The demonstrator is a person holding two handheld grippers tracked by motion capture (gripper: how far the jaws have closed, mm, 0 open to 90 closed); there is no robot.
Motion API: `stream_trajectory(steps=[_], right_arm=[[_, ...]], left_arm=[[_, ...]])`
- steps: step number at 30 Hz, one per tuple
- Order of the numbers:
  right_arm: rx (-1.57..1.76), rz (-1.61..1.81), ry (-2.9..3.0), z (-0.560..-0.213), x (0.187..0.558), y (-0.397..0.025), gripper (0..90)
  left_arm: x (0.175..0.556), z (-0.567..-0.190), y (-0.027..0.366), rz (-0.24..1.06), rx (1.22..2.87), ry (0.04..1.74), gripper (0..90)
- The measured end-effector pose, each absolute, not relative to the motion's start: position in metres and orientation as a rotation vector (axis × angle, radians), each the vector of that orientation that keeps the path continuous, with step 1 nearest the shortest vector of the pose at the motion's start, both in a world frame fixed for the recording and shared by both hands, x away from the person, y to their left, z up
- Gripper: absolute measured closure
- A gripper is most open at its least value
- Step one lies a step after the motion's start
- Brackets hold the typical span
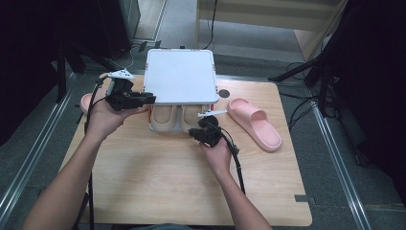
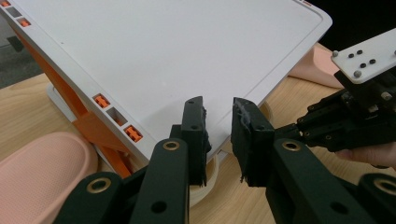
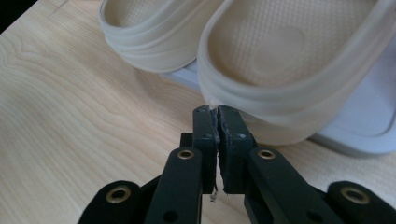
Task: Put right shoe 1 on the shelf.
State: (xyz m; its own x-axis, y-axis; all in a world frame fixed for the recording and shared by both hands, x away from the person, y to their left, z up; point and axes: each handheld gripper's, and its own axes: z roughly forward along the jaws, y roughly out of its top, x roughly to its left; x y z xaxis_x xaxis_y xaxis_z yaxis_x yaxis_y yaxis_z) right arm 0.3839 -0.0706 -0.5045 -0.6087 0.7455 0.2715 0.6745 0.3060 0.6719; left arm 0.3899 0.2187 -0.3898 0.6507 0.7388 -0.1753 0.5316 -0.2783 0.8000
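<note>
Two beige slippers (image 1: pixel 174 118) (two pink (image 1: pixel 254 123))

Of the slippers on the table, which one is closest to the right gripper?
The beige slipper on the rack's lower shelf, on the side toward the right gripper, whose shut tips sit at its rim. Its twin lies farther off; the pink slippers lie aside.

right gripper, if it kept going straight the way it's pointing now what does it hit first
Most likely the rounded heel rim of the nearer beige rubber slipper. The right gripper has its jaws shut, tips right at that rim, though whether they already touch is unclear. The slipper sits on the white plastic rack shelf.
</note>
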Motion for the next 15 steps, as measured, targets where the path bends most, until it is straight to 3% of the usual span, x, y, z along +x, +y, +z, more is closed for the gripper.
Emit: stream_trajectory(steps=[3, 6, 15], right_arm=[[1.313, 1.207, 2.481, -0.500, 0.374, -0.075, 86.3], [1.265, 1.231, 2.490, -0.494, 0.362, -0.081, 82.9], [1.205, 1.351, 2.514, -0.478, 0.333, -0.121, 61.1]], left_arm=[[0.390, -0.390, 0.219, 0.268, 1.950, 0.993, 71.5], [0.390, -0.389, 0.219, 0.279, 1.945, 1.007, 63.0], [0.386, -0.383, 0.221, 0.252, 1.970, 1.027, 51.6]])
